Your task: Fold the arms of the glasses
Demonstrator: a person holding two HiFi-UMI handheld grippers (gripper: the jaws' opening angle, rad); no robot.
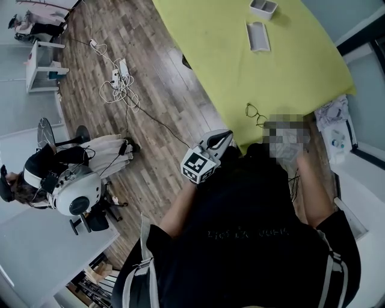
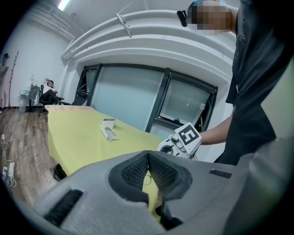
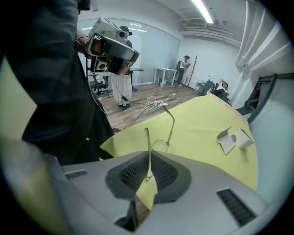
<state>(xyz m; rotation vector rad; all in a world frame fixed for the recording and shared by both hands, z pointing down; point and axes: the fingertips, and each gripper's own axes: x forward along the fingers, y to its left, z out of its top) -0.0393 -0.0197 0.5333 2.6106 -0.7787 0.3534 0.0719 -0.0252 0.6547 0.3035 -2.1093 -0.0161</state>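
1. Glasses. The glasses [image 1: 257, 114] lie on the yellow table [image 1: 210, 48], at its near edge close to the corner, with both arms unfolded.

2. Right gripper. In the right gripper view, one arm [image 3: 148, 142] runs straight in between the pads of my right gripper [image 3: 149, 156]. The jaws are clenched on this arm, and its tip shows just behind the pads. The second arm [image 3: 170, 126] stands free beside it, clear of my jaws.

3. Left gripper. My left gripper [image 2: 148, 155] is just off the table's near edge, near the glasses but apart from them. Its jaws are pressed together at the tips with nothing between them. Yellow table shows through the gap below the pads.

4. Obstructions. In the head view my torso [image 1: 252, 240], in a black shirt, fills the lower frame. I cannot make out the right gripper there. In the right gripper view the same torso covers the left side.

5. Surroundings.
- Two white trays [image 1: 257, 35] [image 1: 263, 7] sit on the far part of the table, well apart from the glasses.
- A wood floor [image 1: 162, 102] lies left of the table and carries a power strip with cables [image 1: 120, 78].
- Farther left is a seated person [image 1: 66, 180].
- In the left gripper view a glass wall [image 2: 124, 101] stands behind the table.
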